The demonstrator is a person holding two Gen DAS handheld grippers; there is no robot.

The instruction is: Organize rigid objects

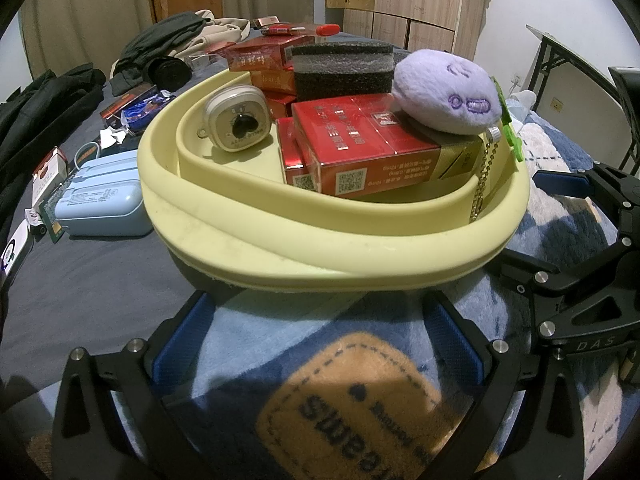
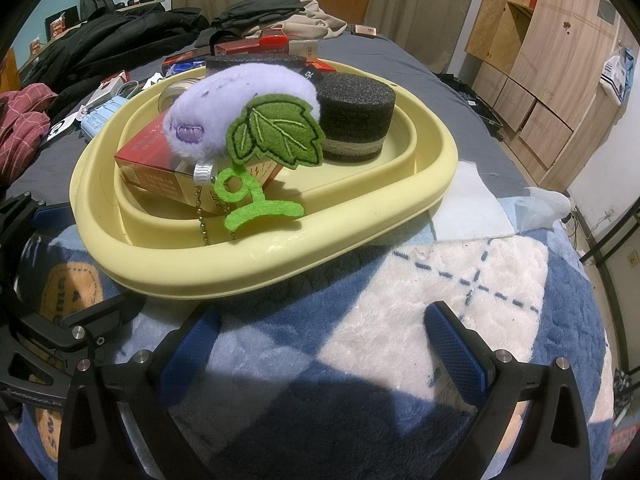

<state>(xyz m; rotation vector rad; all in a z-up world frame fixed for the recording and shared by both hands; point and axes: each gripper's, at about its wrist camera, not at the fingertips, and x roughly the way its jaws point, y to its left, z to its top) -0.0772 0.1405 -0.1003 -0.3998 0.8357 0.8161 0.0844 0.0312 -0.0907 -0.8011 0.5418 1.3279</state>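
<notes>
Both my left gripper (image 1: 320, 340) and right gripper (image 2: 324, 344) are spread wide and hold nothing. The yellow basin (image 1: 280, 240) lies on the blanket (image 2: 400, 320), with red boxes (image 1: 380, 148) inside it.

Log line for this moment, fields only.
left gripper: open, empty | right gripper: open, empty | yellow basin: on blanket, holds red boxes, plush, sponge, timer

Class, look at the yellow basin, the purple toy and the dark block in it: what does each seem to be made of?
Basin: probably plastic or rubber, smooth with a slight sheen and a rolled rim. Toy: plush fabric, fuzzy nap, stitched mouth, with a green felt leaf. Block: likely foam, with a coarse, porous, matte surface.
</notes>
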